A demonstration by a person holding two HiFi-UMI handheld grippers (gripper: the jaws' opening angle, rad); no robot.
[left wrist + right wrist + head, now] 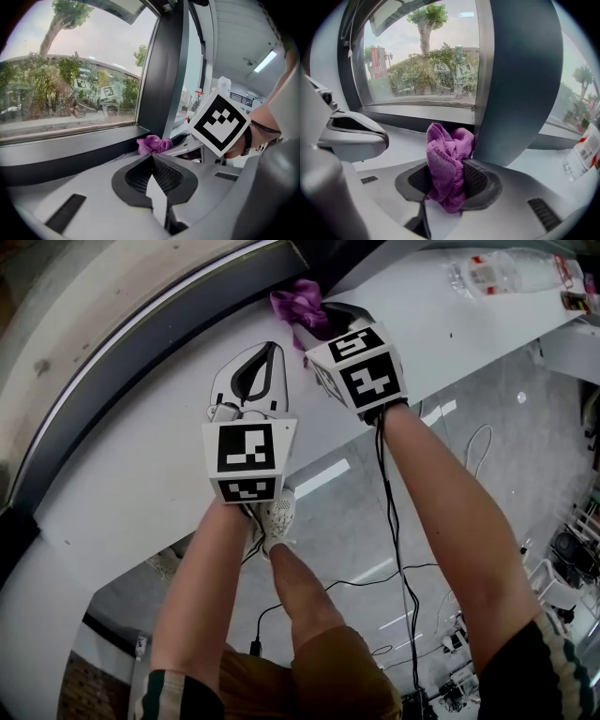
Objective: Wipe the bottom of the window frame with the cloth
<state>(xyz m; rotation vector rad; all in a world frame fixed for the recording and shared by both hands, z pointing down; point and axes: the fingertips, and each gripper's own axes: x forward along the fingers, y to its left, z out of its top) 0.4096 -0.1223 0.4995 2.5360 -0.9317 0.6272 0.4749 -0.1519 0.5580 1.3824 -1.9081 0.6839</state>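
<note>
Pinching cloth [442,157] in right gripper [446,183]

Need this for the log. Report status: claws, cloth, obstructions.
Right claw shut on purple cloth. Left claw shut, empty, over the sill. Cloth at window frame bottom, beside dark post. Plastic bottle on sill farther right.

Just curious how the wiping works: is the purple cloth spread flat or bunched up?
Bunched up. The purple cloth sits as a crumpled wad pinched in the right gripper, folds sticking out past the jaws.
</note>
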